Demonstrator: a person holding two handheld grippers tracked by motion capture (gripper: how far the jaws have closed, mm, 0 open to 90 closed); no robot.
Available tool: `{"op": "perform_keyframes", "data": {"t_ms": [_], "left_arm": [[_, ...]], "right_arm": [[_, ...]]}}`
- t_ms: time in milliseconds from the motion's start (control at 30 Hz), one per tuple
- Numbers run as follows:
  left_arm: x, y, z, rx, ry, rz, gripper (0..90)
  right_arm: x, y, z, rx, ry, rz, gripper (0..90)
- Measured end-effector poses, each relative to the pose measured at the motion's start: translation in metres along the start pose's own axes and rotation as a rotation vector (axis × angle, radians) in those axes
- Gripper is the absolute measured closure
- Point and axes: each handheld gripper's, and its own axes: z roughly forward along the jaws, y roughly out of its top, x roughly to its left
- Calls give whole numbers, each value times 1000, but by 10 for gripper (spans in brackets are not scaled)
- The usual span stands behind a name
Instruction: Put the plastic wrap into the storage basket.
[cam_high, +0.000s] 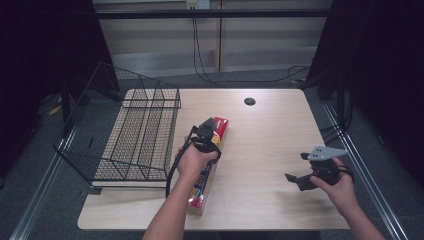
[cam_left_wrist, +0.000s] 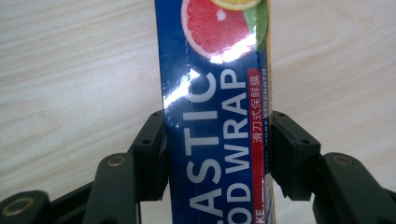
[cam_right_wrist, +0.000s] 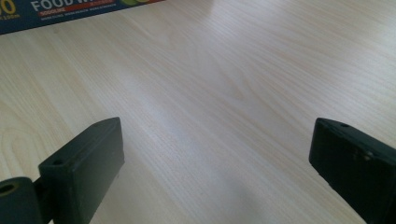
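A long blue plastic food wrap box (cam_high: 200, 192) with a red end and citrus pictures lies lengthwise on the wooden table (cam_high: 270, 130), left of centre. My left gripper (cam_high: 206, 134) comes down on its middle from above. In the left gripper view the black pads (cam_left_wrist: 152, 144) press on both long sides of the box (cam_left_wrist: 215, 93), so that gripper (cam_left_wrist: 217, 135) is shut on it. My right gripper (cam_high: 296, 167) hovers over bare wood at the right, jaws wide apart. The right gripper view shows it (cam_right_wrist: 217, 154) open with nothing between its fingers, and an edge of the box (cam_right_wrist: 56, 11) at the top left.
A black wire basket (cam_high: 130, 135) stands on the table's left side, close beside the box, with its lid tilted up and back. A dark round hole (cam_high: 249, 101) sits near the far edge. Cables hang behind the table. Bare wood lies between the two grippers.
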Motion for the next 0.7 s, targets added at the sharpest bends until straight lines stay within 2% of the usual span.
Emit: {"op": "perform_keyframes", "data": {"t_ms": [33, 67, 233, 367, 433, 700], "left_arm": [[0, 0, 0, 0, 0, 0, 455], [0, 1, -2, 10, -16, 18, 456], [0, 5, -10, 6, -45, 9, 459], [2, 9, -23, 9, -65, 26, 459], [3, 11, -34, -4, -77, 11, 459], [7, 15, -56, -4, -93, 14, 458]], "right_arm": [[0, 0, 0, -1, -1, 2, 31], [0, 0, 0, -1, -5, 4, 31], [0, 0, 0, -4, 0, 1, 31], [-1, 0, 0, -3, -5, -1, 32], [-1, 0, -1, -5, -8, -3, 31], [-1, 0, -1, -10, -6, -4, 31]]}}
